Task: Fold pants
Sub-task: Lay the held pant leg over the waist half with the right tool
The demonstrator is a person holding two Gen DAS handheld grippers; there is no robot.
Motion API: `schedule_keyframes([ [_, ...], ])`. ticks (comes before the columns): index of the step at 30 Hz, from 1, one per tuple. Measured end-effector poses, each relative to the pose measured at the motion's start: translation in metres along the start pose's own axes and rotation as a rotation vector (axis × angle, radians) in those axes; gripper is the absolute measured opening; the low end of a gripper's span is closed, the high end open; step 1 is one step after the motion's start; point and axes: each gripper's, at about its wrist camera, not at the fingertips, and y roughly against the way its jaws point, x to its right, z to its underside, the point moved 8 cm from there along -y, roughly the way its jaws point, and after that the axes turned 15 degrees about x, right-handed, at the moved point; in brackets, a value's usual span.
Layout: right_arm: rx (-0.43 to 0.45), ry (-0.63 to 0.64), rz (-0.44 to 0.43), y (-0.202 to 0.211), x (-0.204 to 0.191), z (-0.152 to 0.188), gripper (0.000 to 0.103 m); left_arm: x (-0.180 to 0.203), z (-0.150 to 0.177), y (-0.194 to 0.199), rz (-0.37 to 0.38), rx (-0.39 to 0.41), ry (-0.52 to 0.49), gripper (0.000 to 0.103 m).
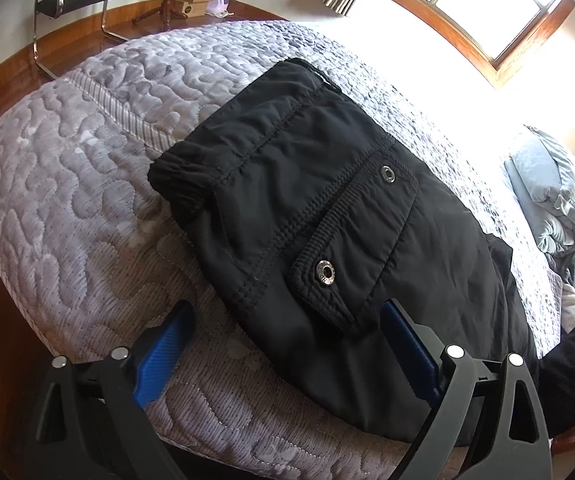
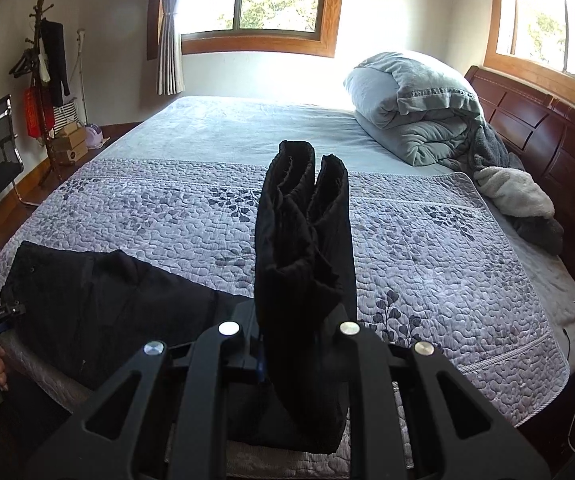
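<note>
Right tongs (image 2: 301,320) pinching pants (image 2: 303,248) — comforter (image 2: 415,116) beyond

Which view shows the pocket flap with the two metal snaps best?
Left wrist view: the pocket flap on the pants fills the centre, both snaps sharp. The right wrist view shows that end only as a dark, featureless patch at lower left.

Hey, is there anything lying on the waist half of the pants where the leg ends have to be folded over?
Nothing visible. The right hand-held gripper is shut on the leg ends, lifted above the quilt. The waist half of the black pants lies flat and bare; the open left hand-held gripper straddles only its near edge.
</note>
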Motion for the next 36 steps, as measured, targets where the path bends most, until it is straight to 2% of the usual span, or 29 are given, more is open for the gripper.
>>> schedule_keyframes([
  [6,-0.016,0.092,-0.001,-0.008,-0.030,0.007,0.015,-0.001,0.002,0.004,0.005,0.000,0.005,0.095],
  [12,-0.026,0.275,0.029,-0.019,-0.071,0.026,0.015,0.000,0.002,0.006,0.011,-0.001,0.009,0.095],
  [18,-0.052,0.448,0.017,-0.035,-0.118,0.057,0.015,0.000,0.003,0.007,0.014,-0.001,0.014,0.095],
  [25,-0.114,0.639,-0.006,-0.058,-0.163,0.110,0.015,0.001,0.004,0.009,0.017,-0.002,0.020,0.095],
  [33,-0.179,0.707,-0.062,-0.075,-0.192,0.153,0.015,0.001,0.004,0.009,0.022,-0.002,0.026,0.095],
  [36,-0.219,0.661,-0.121,-0.082,-0.194,0.165,0.019,0.001,0.005,0.009,0.023,-0.005,0.027,0.095],
])
